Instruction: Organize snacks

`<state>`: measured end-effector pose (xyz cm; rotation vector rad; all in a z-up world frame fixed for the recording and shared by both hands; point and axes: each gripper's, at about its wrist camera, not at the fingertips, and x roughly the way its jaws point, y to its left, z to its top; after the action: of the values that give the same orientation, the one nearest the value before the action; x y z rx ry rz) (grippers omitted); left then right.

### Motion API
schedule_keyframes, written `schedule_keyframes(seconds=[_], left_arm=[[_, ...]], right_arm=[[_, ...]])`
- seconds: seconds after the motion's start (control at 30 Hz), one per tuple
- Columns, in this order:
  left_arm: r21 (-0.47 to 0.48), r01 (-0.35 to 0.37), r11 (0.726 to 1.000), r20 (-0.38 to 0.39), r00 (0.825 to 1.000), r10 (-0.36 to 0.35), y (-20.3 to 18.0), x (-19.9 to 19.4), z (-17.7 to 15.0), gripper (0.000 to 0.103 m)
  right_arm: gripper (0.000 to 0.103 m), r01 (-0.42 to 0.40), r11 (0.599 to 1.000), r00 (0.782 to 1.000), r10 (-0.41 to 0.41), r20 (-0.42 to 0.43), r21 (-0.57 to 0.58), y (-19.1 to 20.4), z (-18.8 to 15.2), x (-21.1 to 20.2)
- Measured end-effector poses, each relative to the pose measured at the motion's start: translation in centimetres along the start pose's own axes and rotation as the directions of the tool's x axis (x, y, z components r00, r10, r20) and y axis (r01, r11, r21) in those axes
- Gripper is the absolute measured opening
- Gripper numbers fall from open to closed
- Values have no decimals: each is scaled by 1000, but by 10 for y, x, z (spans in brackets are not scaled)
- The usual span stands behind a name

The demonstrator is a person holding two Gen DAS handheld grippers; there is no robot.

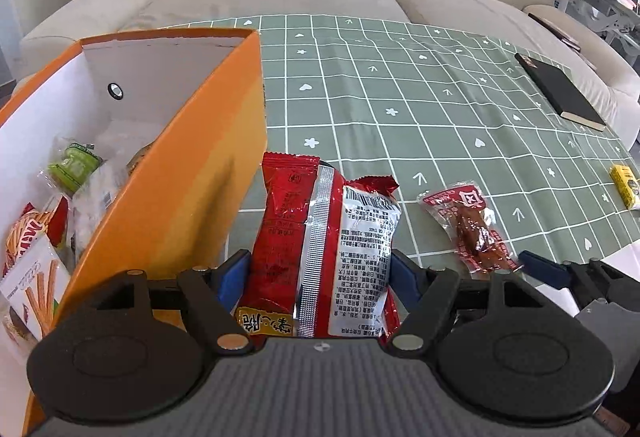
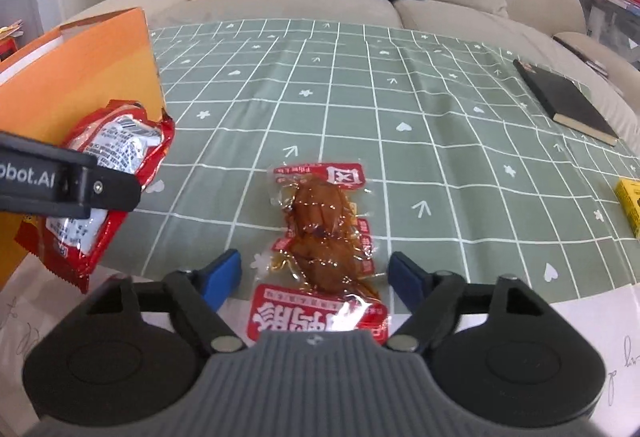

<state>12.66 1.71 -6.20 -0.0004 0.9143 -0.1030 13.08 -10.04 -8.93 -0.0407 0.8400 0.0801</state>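
The left tool (image 1: 320,269) squeezed one shiny red snack bag (image 1: 324,237), beside the tall orange box (image 1: 192,173). The right tool (image 2: 316,273) stood wide apart around one clear meat packet (image 2: 324,237) on the green checked desk (image 2: 400,109).

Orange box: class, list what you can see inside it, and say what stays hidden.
Inside the orange box: a green packet, clear wrappers and a biscuit-stick box. Its near wall and the left gripper hide the floor and anything lower.

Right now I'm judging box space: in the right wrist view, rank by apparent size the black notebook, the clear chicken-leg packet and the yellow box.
1. clear chicken-leg packet, though nearness to the camera inflates it
2. black notebook
3. yellow box, cut off by the frame edge
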Motion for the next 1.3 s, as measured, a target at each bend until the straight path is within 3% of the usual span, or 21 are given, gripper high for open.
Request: schedule_keyframes(seconds=[0.1, 0.17, 0.23, 0.5, 0.8, 0.97, 1.3], left_arm=[[4, 4, 1000, 1, 1000, -4, -1, 0, 0, 84], [7, 6, 1000, -1, 1000, -6, -2, 0, 0, 84], [11, 6, 1000, -2, 1000, -6, -4, -1, -1, 84], [26, 12, 1000, 21, 1000, -12, -6, -9, 0, 84], [-11, 26, 1000, 169, 985, -24, -2, -60, 21, 84], [-68, -46, 997, 206, 977, 59, 20, -89, 36, 84], [-238, -191, 952, 125, 966, 225, 91, -108, 46, 84]], right_arm=[[63, -1, 1000, 1000, 1, 1, -3, -1, 0, -1], [39, 12, 1000, 1000, -12, 12, -13, -1, 1, -4], [31, 5, 999, 1000, -5, 1, -38, 3, 2, -5], [29, 10, 999, 1000, -9, 20, -50, 6, 6, -16], [29, -7, 1000, 993, 7, 122, 3, -2, 39, -53], [29, -58, 998, 980, 61, 189, -25, 8, 62, -74], [29, -231, 956, 943, 265, 200, -178, 72, 114, -88]])
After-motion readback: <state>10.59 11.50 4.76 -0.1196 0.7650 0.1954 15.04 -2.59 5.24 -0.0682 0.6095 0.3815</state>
